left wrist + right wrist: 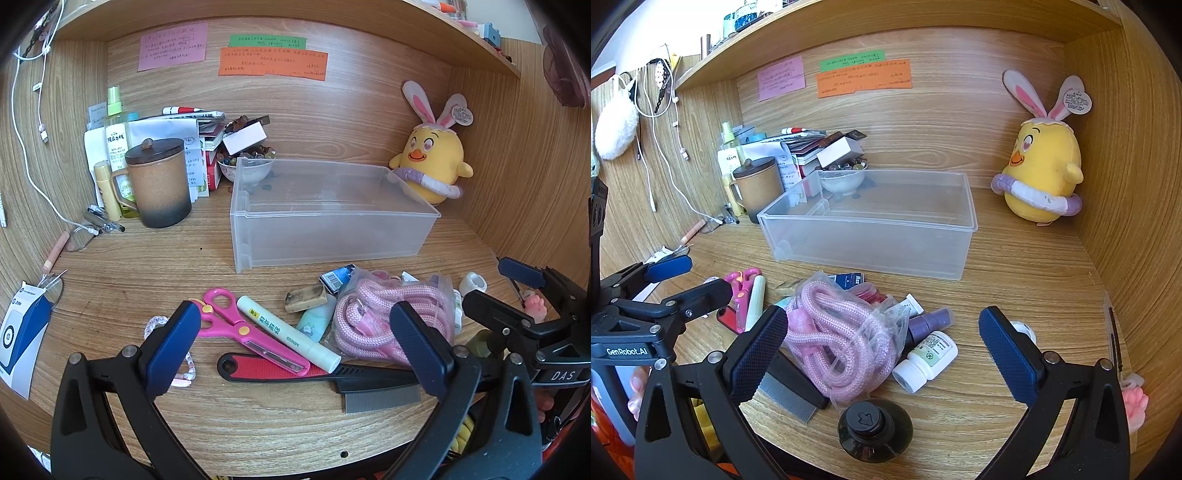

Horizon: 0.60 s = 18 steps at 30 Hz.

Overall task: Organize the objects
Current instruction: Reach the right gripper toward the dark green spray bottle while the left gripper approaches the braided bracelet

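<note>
Both views bright, even daylight, warm cast off the wood. Shadows soft and short: faint one under the clear plastic bin [332, 214], darker patch under the shelf [886, 22] along the top. Slight glare on the bin's rim and on the white pill bottle [925, 360]. Strong fisheye bend: desk [258, 424] edge and side walls curve hard, black vignette in corners. Centre sharp, notes on back wall too small to read. Near gripper fingers [171, 343] a bit soft, edges smeared.
</note>
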### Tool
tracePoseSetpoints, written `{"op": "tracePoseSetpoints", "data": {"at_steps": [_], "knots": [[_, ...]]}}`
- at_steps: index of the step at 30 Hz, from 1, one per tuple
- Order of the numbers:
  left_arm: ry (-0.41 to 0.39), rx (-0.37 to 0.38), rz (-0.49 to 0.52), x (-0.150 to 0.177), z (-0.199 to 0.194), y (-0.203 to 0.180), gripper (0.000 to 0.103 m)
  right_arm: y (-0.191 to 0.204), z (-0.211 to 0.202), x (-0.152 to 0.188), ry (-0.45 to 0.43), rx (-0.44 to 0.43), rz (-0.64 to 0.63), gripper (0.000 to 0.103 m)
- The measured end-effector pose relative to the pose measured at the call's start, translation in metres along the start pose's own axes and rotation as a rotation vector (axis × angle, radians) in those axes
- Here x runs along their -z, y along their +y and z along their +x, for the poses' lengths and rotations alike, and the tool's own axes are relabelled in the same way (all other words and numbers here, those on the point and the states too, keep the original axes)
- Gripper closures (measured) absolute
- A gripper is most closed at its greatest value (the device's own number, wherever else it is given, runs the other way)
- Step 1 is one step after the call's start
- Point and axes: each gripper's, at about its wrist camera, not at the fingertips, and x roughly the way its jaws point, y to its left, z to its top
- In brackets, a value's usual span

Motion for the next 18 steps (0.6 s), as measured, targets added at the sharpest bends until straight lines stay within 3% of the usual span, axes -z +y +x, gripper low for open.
{"op": "tracePoseSetpoints", "data": {"at_steps": [18], "knots": [[0.041,0.006,0.018,-0.0004,0.0072,0.0056,0.0,-0.0001,0.002,0.0072,0.005,0.0,-0.011,0.0]]}}
